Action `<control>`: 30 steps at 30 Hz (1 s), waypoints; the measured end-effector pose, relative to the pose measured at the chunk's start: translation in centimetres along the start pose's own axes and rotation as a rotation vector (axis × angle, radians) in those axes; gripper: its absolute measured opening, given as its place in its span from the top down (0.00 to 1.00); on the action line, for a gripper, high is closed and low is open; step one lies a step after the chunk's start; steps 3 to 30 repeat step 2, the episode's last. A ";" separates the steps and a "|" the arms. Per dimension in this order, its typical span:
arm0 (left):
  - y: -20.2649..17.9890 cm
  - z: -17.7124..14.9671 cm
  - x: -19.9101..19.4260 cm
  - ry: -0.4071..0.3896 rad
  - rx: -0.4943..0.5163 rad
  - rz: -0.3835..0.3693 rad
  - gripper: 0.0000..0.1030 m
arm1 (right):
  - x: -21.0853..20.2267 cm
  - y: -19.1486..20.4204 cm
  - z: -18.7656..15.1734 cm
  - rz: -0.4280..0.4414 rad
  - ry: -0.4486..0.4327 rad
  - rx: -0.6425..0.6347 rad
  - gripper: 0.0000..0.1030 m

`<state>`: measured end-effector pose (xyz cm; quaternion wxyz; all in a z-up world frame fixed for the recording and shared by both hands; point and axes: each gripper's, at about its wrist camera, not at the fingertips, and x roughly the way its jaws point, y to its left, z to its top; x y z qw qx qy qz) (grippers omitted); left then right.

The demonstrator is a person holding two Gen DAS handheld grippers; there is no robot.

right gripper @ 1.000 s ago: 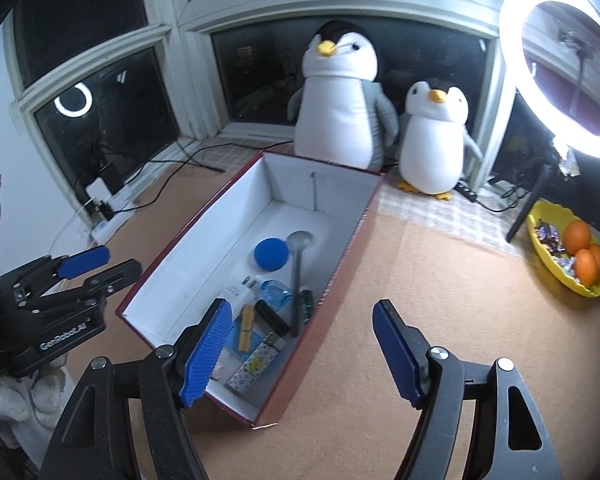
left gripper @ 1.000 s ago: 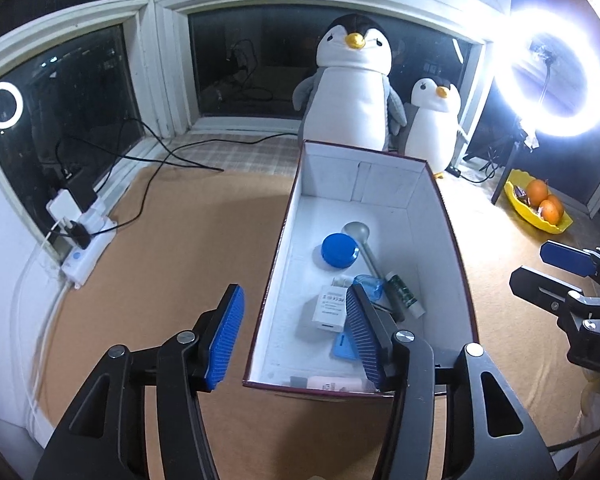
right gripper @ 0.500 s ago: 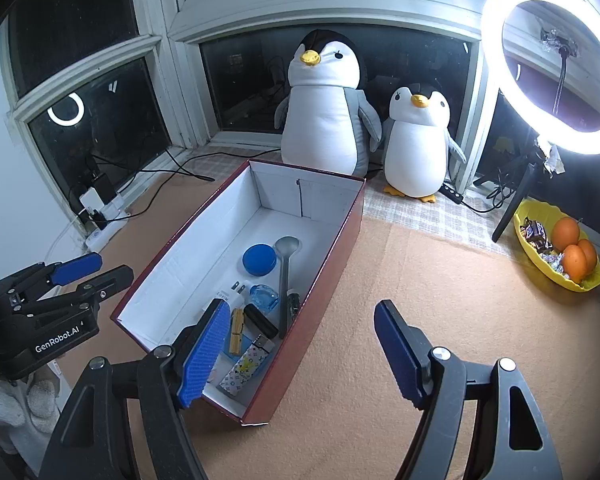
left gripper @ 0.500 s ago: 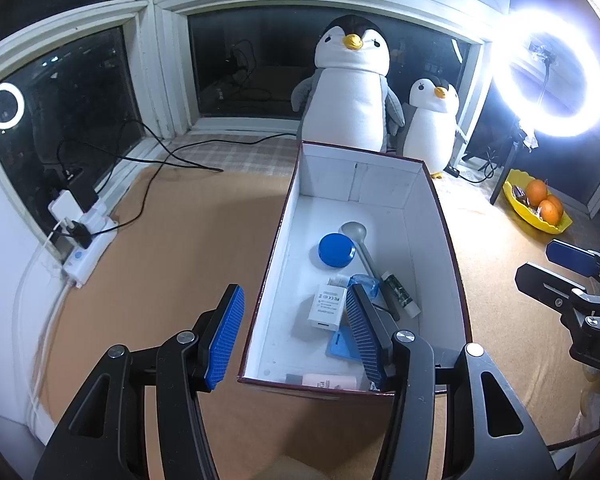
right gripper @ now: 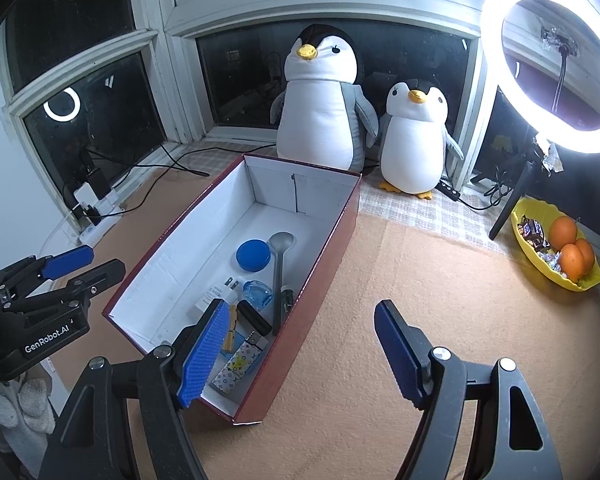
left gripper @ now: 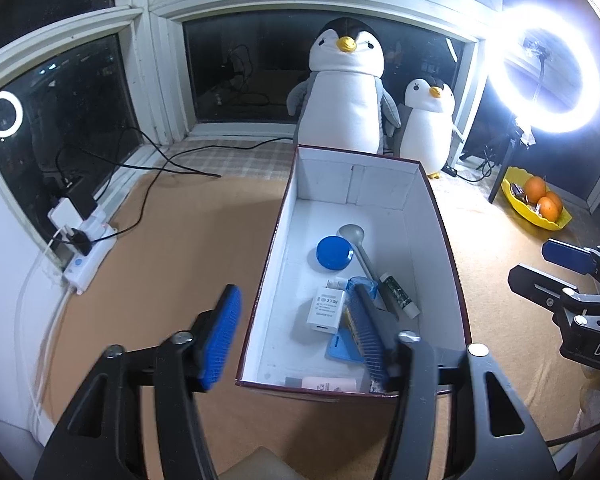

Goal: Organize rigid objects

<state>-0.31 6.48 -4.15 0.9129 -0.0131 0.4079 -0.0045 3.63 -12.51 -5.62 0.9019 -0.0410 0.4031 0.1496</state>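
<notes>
A long maroon box with a white inside (left gripper: pixel 440 216) (right gripper: pixel 342 216) lies on the tan mat. In it lie a blue round lid (left gripper: pixel 334 253) (right gripper: pixel 253 255), a grey spoon (left gripper: pixel 364 254) (right gripper: pixel 278 280), a white charger (left gripper: pixel 326 309), a clear blue piece (right gripper: pixel 257 293), a black bar (right gripper: pixel 254 317), a yellow clip (right gripper: pixel 230 329) and a patterned case (right gripper: pixel 240 364). My left gripper (left gripper: pixel 296 338) is open and empty above the box's near left corner. My right gripper (right gripper: pixel 300 354) is open and empty above the box's near right wall.
Two plush penguins (left gripper: pixel 346 92) (left gripper: pixel 426 124) stand behind the box by the window. A lit ring light (right gripper: pixel 548 60) stands at the right. A yellow dish with oranges and sweets (right gripper: pixel 556 252) sits at the right. A power strip with cables (left gripper: pixel 88 248) lies at the left.
Both grippers have drawn back and up from the box, still open and empty. The box and its contents have not moved.
</notes>
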 end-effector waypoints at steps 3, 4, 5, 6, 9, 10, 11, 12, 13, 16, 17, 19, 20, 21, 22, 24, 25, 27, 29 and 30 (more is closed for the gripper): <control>-0.1 0.0 0.0 0.001 0.003 0.000 0.38 | 0.0 -0.1 0.0 0.000 0.000 0.001 0.31; -0.1 0.0 0.0 0.001 0.003 0.000 0.38 | 0.0 -0.1 0.0 0.000 0.000 0.001 0.31; -0.1 0.0 0.0 0.001 0.003 0.000 0.38 | 0.0 -0.1 0.0 0.000 0.000 0.001 0.31; -0.1 0.0 0.0 0.001 0.003 0.000 0.38 | 0.0 -0.1 0.0 0.000 0.000 0.001 0.31; -0.1 0.0 0.0 0.001 0.003 0.000 0.38 | 0.0 -0.1 0.0 0.000 0.000 0.001 0.31; -0.1 0.0 0.0 0.001 0.003 0.000 0.38 | 0.0 -0.1 0.0 0.000 0.000 0.001 0.31; -0.1 0.0 0.0 0.001 0.003 0.000 0.38 | 0.0 -0.1 0.0 0.000 0.000 0.001 0.31; -0.1 0.0 0.0 0.001 0.003 0.000 0.38 | 0.0 -0.1 0.0 0.000 0.000 0.001 0.31; -0.1 0.0 0.0 0.001 0.003 0.000 0.38 | 0.0 -0.1 0.0 0.000 0.000 0.001 0.31; -0.1 0.0 0.0 0.001 0.003 0.000 0.38 | 0.0 -0.1 0.0 0.000 0.000 0.001 0.31; -0.1 0.0 0.0 0.001 0.003 0.000 0.38 | 0.0 -0.1 0.0 0.000 0.000 0.001 0.31; -0.1 0.0 0.0 0.001 0.003 0.000 0.38 | 0.0 -0.1 0.0 0.000 0.000 0.001 0.31; -0.1 0.0 0.0 0.001 0.003 0.000 0.38 | 0.0 -0.1 0.0 0.000 0.000 0.001 0.31; -0.1 0.0 0.0 0.001 0.003 0.000 0.38 | 0.0 -0.1 0.0 0.000 0.000 0.001 0.31; -0.1 0.0 0.0 0.001 0.003 0.000 0.38 | 0.0 -0.1 0.0 0.000 0.000 0.001 0.31; -0.1 0.0 0.0 0.001 0.003 0.000 0.38 | 0.0 -0.1 0.0 0.000 0.000 0.001 0.31; -0.1 0.0 0.0 0.001 0.003 0.000 0.38 | 0.0 -0.1 0.0 0.000 0.000 0.001 0.31; -0.1 0.0 0.0 0.001 0.003 0.000 0.38 | 0.0 -0.1 0.0 0.000 0.000 0.001 0.31; -0.1 0.0 0.0 0.001 0.003 0.000 0.38 | 0.0 -0.1 0.0 0.000 0.000 0.001 0.31; -0.1 0.0 0.0 0.001 0.003 0.000 0.38 | 0.0 -0.1 0.0 0.000 0.000 0.001 0.31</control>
